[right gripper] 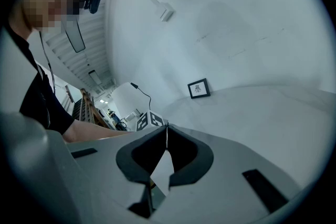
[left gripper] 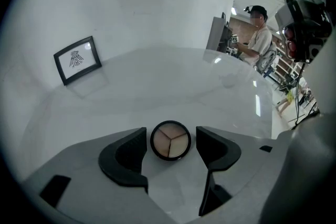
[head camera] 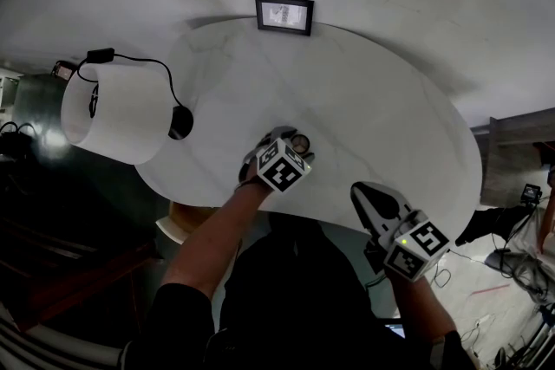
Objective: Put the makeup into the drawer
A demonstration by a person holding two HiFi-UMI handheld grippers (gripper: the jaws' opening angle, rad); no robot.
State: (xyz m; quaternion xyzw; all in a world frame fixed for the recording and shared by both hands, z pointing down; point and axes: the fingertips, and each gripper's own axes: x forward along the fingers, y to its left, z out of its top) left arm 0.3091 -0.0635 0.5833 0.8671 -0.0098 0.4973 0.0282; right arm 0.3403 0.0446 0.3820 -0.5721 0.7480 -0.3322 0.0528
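My left gripper [left gripper: 171,131] has its jaws spread either side of the compact [left gripper: 170,140], which lies flat on the tabletop [head camera: 373,108], dead ahead at 12 o'clock between the pads, neither touching it. It is round, so no axis matters. The left is plainly the nearer; my right gripper [right gripper: 167,131], jaws pressed together and empty, hangs at 4 o'clock off the near edge. The frame [head camera: 284,15] at 12 and the lamp [head camera: 113,113] at 9 stand clear. I see no drawer.

Round black makeup compact [left gripper: 170,140], three beige wedges showing, lies flat on the white table [left gripper: 157,86].
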